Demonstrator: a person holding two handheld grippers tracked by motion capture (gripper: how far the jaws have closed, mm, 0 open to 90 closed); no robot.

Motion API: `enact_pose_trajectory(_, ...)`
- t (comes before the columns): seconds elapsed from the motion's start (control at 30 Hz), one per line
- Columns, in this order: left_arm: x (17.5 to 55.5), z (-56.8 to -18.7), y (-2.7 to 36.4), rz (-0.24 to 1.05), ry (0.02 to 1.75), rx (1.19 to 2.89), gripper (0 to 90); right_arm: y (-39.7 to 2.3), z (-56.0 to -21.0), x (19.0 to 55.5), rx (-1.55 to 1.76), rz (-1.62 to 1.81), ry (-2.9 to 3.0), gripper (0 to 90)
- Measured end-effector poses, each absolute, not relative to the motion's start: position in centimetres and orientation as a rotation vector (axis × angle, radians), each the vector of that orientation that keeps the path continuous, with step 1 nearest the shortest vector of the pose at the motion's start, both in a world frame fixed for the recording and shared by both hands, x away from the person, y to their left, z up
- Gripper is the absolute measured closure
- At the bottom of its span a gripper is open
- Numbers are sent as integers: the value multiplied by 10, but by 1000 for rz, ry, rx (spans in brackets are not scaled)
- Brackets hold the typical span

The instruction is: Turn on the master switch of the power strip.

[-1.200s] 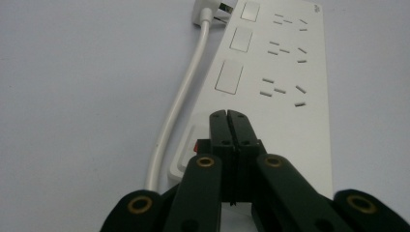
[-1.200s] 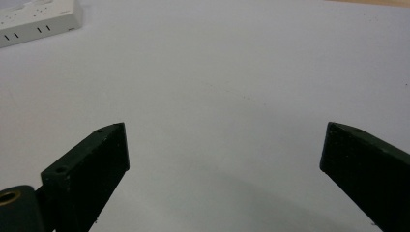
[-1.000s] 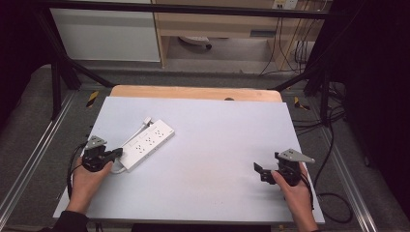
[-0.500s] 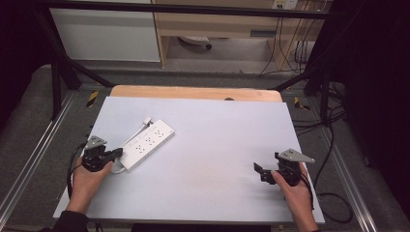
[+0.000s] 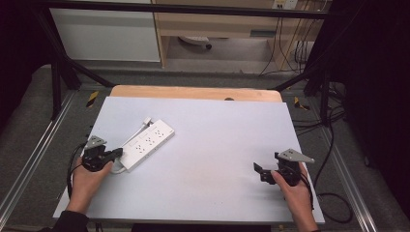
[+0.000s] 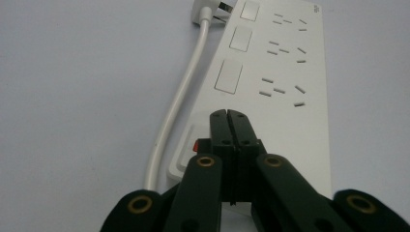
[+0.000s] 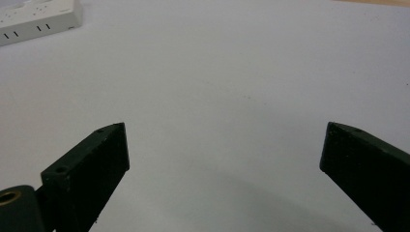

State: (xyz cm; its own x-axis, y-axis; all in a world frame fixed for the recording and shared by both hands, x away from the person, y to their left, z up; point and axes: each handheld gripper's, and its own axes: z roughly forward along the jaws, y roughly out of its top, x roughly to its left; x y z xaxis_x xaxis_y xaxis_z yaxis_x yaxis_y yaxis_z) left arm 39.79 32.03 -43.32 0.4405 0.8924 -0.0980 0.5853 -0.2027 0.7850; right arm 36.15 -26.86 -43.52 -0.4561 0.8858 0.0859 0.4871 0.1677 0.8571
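From the high view I see the white power strip (image 5: 146,144) lying at the table's (image 5: 217,145) left, my left gripper (image 5: 116,153) at its near end, while the left gripper view shows those jaws pressed together above the strip's red switch (image 6: 196,144), and the right gripper view shows my right gripper (image 7: 225,159) spread wide over bare tabletop.

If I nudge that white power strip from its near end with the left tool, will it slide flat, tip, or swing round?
The power strip looks rigid and lies flat and low, so it will likely slide, not tip. Its smooth casing on the smooth table suggests little grip. The left tool, shut, sits at one end, so an off-centre push would probably swing it. The cord looks bendy and may drag.
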Motion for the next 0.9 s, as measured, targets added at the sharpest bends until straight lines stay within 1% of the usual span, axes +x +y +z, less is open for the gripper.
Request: enact_pose_trajectory(0.9,399,-434,322,462,1260,1893,900,-268,-435,362,1295,1214,2018,40)
